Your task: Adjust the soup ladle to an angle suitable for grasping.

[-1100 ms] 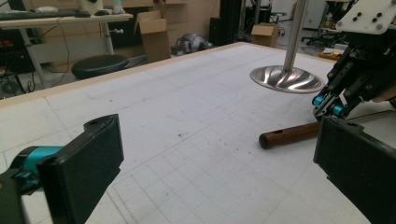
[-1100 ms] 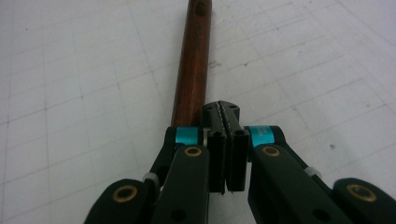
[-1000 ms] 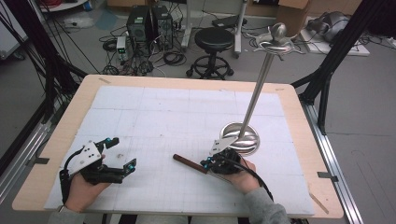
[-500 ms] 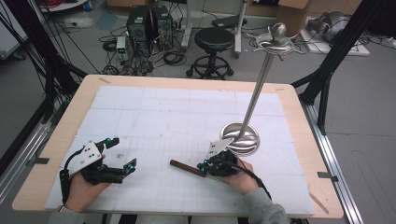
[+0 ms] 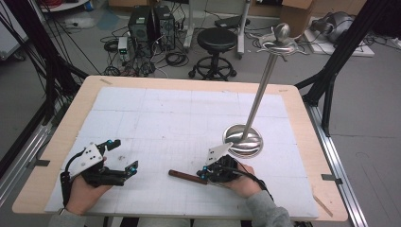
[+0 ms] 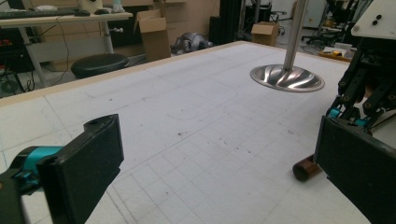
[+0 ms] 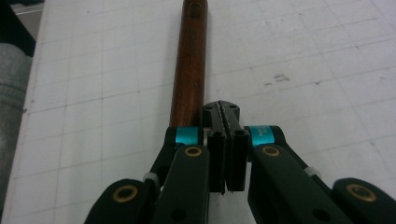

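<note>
**Shut gripper beside a wooden handle on the gridded bench**

Where the person's forearms come in at the near edge of the bench, each hand carries a gripper low over the white gridded mat. The left gripper sits at the near left, its jaws spread wide with nothing between them; in the left gripper view the two black pads stand far apart over bare mat. The right gripper lies near the middle of the near edge, jaws pressed together pad to pad, as the right gripper view shows, with nothing visible between them. Just beside its closed tips runs a brown wooden handle, lying flat on the mat; from above it stretches leftward from the gripper toward the other hand. Whether the handle's hidden end is caught under the gripper cannot be told.

Just beyond the right hand stands the round metal base of a tall steel stand, its pole leaning up to a hooked top. Past the bench's far edge, on the floor, are a black stool and computer cases.
</note>
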The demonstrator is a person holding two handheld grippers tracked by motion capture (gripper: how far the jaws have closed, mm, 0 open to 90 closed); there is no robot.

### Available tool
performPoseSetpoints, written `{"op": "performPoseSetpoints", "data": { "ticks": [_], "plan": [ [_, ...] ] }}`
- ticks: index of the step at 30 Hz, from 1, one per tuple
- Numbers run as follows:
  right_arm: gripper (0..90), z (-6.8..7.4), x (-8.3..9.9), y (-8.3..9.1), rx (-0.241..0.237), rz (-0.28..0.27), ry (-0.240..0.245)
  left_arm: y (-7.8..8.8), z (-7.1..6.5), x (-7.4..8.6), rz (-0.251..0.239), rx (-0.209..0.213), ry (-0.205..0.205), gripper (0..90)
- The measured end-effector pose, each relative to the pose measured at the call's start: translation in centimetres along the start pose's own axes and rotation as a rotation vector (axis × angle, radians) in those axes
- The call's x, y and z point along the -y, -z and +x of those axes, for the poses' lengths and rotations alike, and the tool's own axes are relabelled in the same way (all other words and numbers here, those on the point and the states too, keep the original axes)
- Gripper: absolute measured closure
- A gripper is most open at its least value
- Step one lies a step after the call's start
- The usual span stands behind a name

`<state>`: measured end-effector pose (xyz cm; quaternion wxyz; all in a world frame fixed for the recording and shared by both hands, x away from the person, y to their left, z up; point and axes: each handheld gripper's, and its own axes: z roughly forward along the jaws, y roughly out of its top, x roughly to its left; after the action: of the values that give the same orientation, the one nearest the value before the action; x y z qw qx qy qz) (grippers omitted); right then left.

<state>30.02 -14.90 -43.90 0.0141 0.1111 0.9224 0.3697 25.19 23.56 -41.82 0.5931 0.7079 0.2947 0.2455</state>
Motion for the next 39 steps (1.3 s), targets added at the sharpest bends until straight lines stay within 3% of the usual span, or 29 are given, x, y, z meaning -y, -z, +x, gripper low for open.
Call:
{"op": "performPoseSetpoints", "data": {
  "ticks": [9, 17, 21, 25, 31, 35, 39],
  "plan": [
    [90.0, 0.5, -0.2, -0.2, -0.044, 0.009, 0.037, 0.0, 0.0, 0.0, -0.003, -0.001, -0.001, 2.0],
    [88.8, 0.6, -0.3, 0.2, -0.041, -0.006, 0.046, 0.0, 0.0, 0.0, -0.002, 0.002, -0.001, 2.0],
    [78.4, 0.8, -0.5, 1.0, -0.025, -0.039, 0.047, 0.0, 0.0, 0.0, -0.002, 0.003, -0.001, 2.0],
    [60.0, 0.9, -0.8, 1.9, 0.004, -0.070, 0.034, 0.1, 0.0, 0.0, -0.007, -0.004, -0.003, 2.0],
    [36.7, 0.8, -1.1, 3.4, 0.067, -0.051, 0.026, 0.1, 0.1, 0.0, -0.004, -0.005, 0.003, 2.0],
    [14.9, 0.9, -1.1, 4.6, 0.066, -0.110, 0.019, -0.1, 0.1, 0.0, -0.001, -0.002, 0.007, 2.0],
    [8.8, 1.2, -1.0, 5.9, 0.084, -0.127, 0.015, -0.2, 0.1, 0.0, 0.001, 0.001, 0.005, 2.0]
  ]
}}
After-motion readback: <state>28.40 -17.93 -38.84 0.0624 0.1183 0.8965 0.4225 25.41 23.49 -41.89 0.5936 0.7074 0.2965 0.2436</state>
